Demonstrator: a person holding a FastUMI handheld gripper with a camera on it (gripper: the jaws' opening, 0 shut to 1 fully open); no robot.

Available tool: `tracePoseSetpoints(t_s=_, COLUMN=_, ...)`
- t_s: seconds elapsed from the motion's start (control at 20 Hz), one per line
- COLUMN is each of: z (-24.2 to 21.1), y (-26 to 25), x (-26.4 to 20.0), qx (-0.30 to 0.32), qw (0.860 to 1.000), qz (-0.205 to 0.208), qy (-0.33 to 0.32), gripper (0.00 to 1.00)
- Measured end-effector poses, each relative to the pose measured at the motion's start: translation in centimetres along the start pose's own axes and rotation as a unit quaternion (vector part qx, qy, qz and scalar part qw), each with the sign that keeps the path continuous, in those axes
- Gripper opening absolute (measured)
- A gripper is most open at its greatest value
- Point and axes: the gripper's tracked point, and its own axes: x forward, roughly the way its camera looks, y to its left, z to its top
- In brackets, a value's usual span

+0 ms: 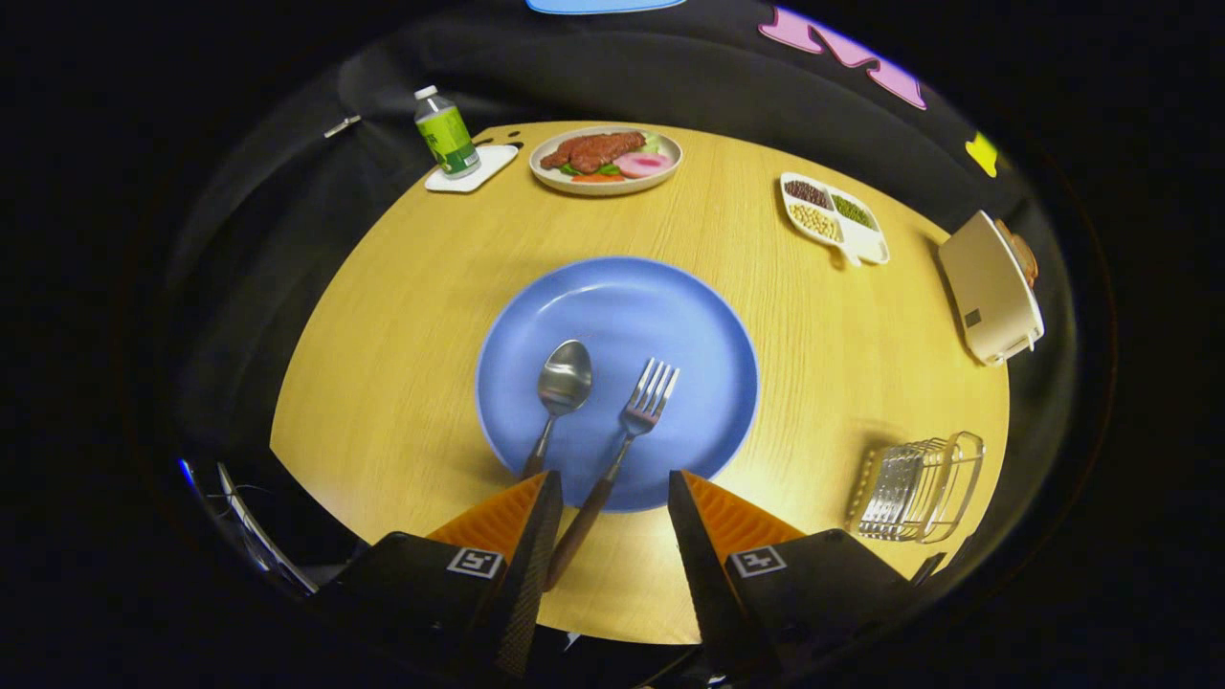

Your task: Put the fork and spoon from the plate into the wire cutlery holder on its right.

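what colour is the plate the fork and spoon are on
Plain blue. The plate shows in the gripper view, just ahead of the open gripper.

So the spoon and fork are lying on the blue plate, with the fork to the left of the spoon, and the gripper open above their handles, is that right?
Not quite. The gripper view shows the fork to the right of the spoon, not the left. The rest holds: both lie on the blue plate, and the gripper is open above their handles.
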Motion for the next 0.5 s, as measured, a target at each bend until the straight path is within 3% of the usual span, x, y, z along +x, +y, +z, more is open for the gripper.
tracePoseSetpoints(t_s=0.25, z=-0.1, y=-0.6, x=2.9, qx=0.016, qw=1.0, qz=-0.017, qy=0.021, gripper=0.72)
tracePoseSetpoints(t_s=0.3, z=-0.5, y=-0.8, x=3.4, qx=0.021, qw=0.999, qz=-0.022, qy=0.027, gripper=0.58)
tracePoseSetpoints(t_s=0.35, z=-0.6, y=-0.7, x=3.9, qx=0.028, qw=0.999, qz=-0.02, qy=0.033, gripper=0.52)
tracePoseSetpoints(t_s=0.5, z=-0.9, y=-0.7, x=4.6, qx=0.033, qw=0.998, qz=-0.023, qy=0.042, gripper=0.47)
